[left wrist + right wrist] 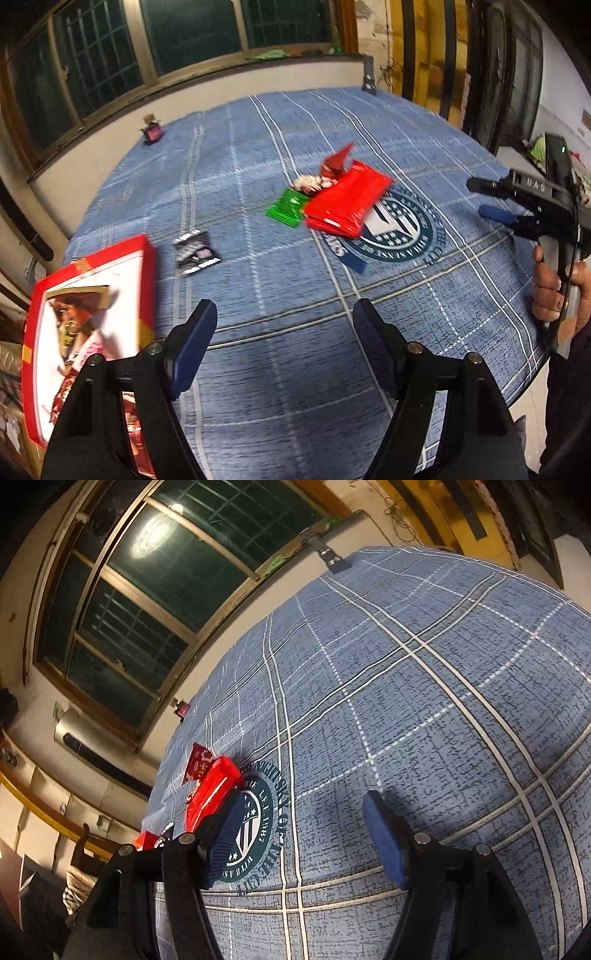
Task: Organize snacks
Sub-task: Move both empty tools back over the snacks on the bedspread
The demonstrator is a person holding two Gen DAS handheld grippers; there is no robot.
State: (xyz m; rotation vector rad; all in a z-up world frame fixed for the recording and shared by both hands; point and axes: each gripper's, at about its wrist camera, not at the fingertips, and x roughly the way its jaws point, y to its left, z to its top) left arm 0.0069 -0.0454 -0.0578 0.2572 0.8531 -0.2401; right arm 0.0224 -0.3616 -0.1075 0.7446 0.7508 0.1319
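Some snacks are already seen inside the red-rimmed cardboard box (90, 317) at near left; a red foil packet (347, 205), green sachet (290, 206) and dark wrapper (197, 253) remain on the blue plaid cloth (295, 369). Left gripper (284, 347) and right gripper (303, 838) are held wide apart, empty

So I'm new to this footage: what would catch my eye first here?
The bright red snack packet stands out, lying mid-cloth on a pile with a green packet beside it. At the left edge sits a red-rimmed box with snacks already inside. Both the left gripper and right gripper are open and empty.
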